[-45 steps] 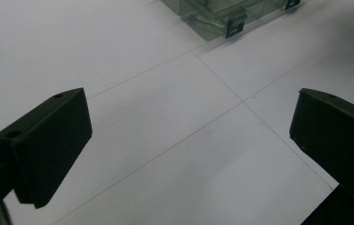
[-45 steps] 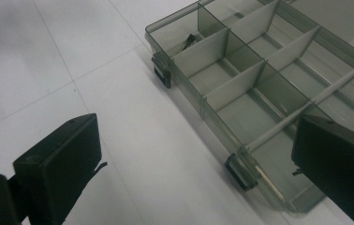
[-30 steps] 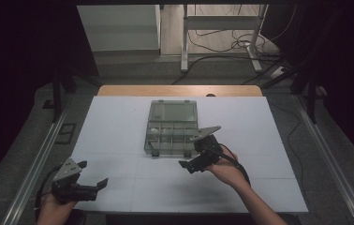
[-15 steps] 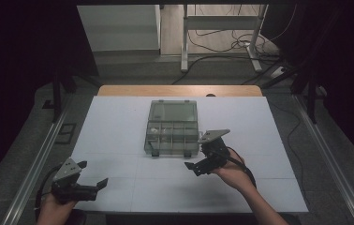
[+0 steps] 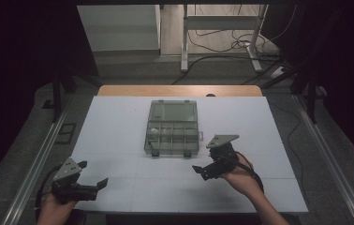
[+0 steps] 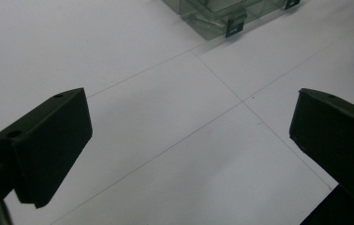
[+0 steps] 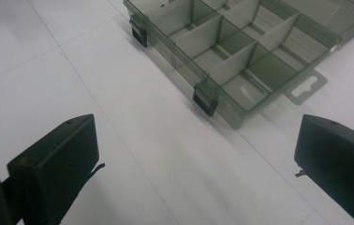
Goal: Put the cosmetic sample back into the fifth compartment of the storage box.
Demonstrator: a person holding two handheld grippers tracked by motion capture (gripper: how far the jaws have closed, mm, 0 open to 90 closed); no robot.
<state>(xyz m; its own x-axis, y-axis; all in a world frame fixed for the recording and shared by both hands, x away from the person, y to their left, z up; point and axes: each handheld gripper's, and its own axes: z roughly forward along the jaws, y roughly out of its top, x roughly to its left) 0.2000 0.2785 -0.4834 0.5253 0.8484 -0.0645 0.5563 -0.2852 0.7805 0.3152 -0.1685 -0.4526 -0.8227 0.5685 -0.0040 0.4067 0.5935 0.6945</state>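
A clear, smoke-tinted plastic organiser box [image 5: 173, 127] lies open in the middle of the white counter [image 5: 119, 122], lid flat behind its divided tray. It looks light, rigid and slick, likely to slide if pushed. Two black latches [image 7: 205, 101] on the front wall offer the surest hold. The right tool [image 5: 202, 171] hovers just in front of it, jaws wide apart and empty. The left tool [image 5: 96, 186], also spread and empty, sits well apart near the counter's front edge.
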